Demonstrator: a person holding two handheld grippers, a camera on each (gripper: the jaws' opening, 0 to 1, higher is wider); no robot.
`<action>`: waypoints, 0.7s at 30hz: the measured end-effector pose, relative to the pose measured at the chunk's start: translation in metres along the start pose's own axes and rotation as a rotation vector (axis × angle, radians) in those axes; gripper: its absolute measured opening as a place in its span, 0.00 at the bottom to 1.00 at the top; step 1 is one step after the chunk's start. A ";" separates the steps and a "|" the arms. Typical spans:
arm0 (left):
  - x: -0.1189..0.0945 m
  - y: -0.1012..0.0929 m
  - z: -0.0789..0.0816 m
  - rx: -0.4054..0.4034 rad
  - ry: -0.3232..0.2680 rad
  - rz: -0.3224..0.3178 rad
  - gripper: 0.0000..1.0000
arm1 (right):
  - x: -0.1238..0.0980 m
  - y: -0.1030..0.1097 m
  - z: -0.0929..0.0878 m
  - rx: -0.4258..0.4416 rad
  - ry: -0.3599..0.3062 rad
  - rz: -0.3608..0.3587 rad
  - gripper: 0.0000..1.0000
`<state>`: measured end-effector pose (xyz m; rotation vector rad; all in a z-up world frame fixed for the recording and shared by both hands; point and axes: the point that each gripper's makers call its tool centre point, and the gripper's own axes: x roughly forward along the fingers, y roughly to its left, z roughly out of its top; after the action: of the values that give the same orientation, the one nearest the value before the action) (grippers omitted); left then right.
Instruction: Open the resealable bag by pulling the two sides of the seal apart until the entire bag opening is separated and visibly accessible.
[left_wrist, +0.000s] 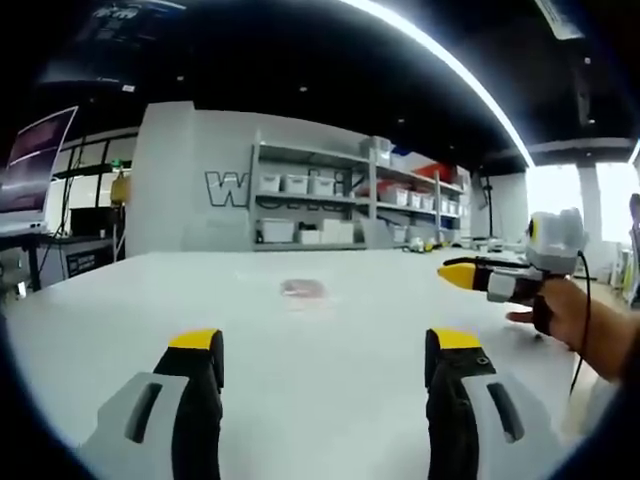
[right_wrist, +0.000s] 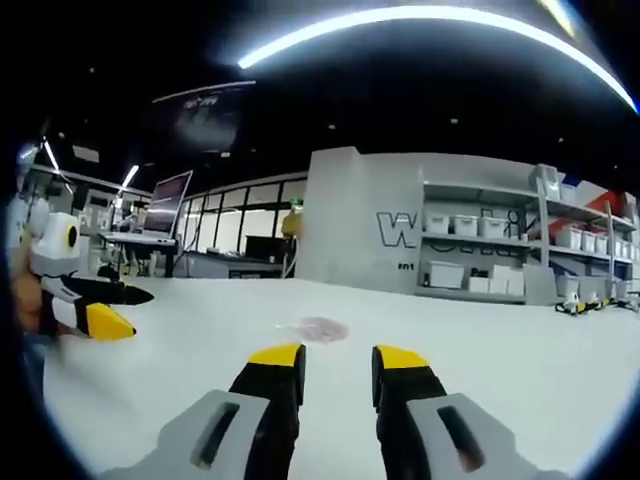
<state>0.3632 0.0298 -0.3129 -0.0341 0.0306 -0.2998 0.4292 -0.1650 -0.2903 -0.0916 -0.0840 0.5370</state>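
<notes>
While the resealable bag (left_wrist: 302, 290) lies flat and untouched near the middle of the white tabletop (left_wrist: 330, 400), no part of the task can be judged as done. It shows as a small, pale, pinkish patch; its seal is too small and blurred to tell whether it is closed. In the right gripper view the same bag (right_wrist: 322, 328) lies ahead of the jaws, slightly left of their centreline.

The left hand-held gripper (left_wrist: 329, 350) is held low over the tabletop with its yellow-tipped jaws wide apart and nothing between them. The right hand-held gripper (right_wrist: 337, 362) has its jaws set narrow, with a small gap and nothing held. Both are well apart from the bag.

Each hand-held gripper also appears in the other's view, off to the side and held in a hand (left_wrist: 560, 305).

Remaining, by judgement: bring both hand-held grippers to the bag, take hold of each side of the seal, and pull apart along the full opening.

Shelving with storage bins (left_wrist: 350, 205) stands beyond the tabletop.
</notes>
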 end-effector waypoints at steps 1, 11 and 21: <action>0.000 0.000 0.000 -0.002 0.000 -0.001 0.82 | 0.000 0.000 0.000 -0.001 0.002 0.002 0.25; -0.001 -0.001 -0.001 0.001 0.002 -0.002 0.82 | 0.001 0.004 -0.002 -0.001 0.008 0.014 0.23; -0.001 -0.001 -0.001 -0.001 0.001 -0.003 0.82 | 0.003 0.004 -0.001 -0.008 0.002 0.027 0.20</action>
<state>0.3623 0.0291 -0.3137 -0.0346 0.0314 -0.3024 0.4295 -0.1600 -0.2919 -0.1015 -0.0827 0.5637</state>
